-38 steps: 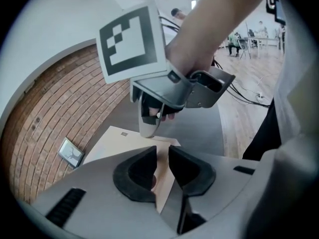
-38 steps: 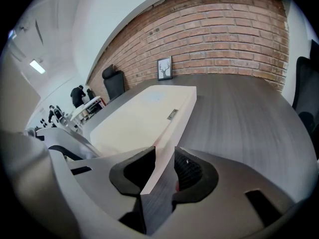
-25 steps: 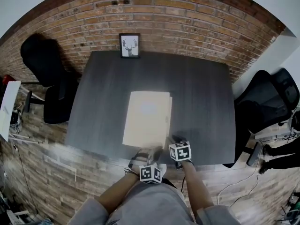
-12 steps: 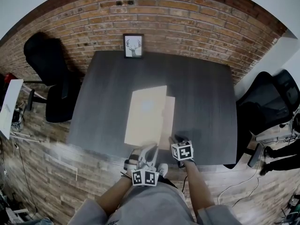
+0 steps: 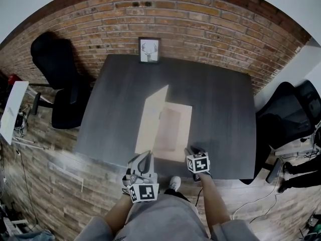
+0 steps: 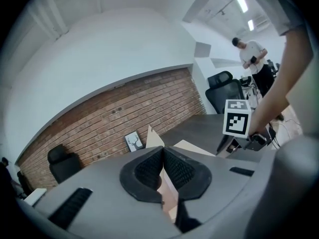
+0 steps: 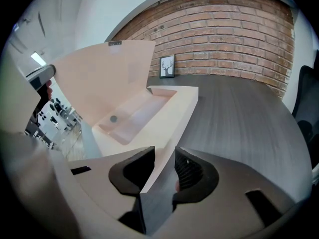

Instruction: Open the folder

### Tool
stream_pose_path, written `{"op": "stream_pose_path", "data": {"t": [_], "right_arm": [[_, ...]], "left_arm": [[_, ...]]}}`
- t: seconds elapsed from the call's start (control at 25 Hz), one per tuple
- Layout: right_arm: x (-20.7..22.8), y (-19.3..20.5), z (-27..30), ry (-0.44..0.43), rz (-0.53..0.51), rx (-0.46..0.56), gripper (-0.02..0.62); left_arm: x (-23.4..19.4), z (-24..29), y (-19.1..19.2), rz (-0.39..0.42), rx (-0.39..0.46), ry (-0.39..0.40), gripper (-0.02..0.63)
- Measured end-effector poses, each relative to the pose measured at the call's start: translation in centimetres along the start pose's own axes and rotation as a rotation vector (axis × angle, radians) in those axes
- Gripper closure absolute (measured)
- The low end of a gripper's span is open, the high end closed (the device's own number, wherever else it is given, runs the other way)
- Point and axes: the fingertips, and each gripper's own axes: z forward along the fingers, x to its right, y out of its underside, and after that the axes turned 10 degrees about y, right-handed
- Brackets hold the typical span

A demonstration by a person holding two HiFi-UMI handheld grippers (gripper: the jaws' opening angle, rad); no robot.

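Note:
A manila folder (image 5: 176,134) lies on the dark table (image 5: 220,109), and its front cover (image 5: 153,117) stands raised and tilted off to the left. My left gripper (image 5: 144,157) is shut on that cover's near edge, and the sheet (image 6: 168,200) shows pinched between the pads. My right gripper (image 5: 193,153) rests at the folder's near right corner. Its jaws stand slightly apart in the right gripper view, with the corner of the back sheet (image 7: 164,118) reaching between them (image 7: 164,166). The inner pocket (image 7: 132,116) is exposed.
A framed deer picture (image 5: 149,50) stands at the table's far edge against the brick wall. Black office chairs sit to the left (image 5: 55,64) and right (image 5: 288,114). A person (image 6: 251,54) stands far off in the left gripper view.
The left gripper rose and pulled toward the near left with the front cover, swinging it from flat to raised. The right gripper kept still.

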Motion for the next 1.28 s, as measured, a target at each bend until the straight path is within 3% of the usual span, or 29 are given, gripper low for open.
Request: {"op": "stream_pose_path", "data": {"t": [0.6, 1.04, 1.28], "right_arm": [[-0.1, 0.0, 0.0, 0.018, -0.006, -0.010, 0.495], [-0.1, 0.0, 0.0, 0.031, -0.021, -0.019, 0.495], [-0.1, 0.1, -0.1, 0.038, -0.028, -0.023, 0.495]], "left_arm": [[-9.2, -4.0, 4.4, -0.195, -0.060, -0.268, 0.603], [-15.8, -5.6, 11.2, -0.271, -0.199, -0.433, 0.603], [-18.4, -6.0, 15.5, -0.285, -0.309, -0.476, 0.599]]}}
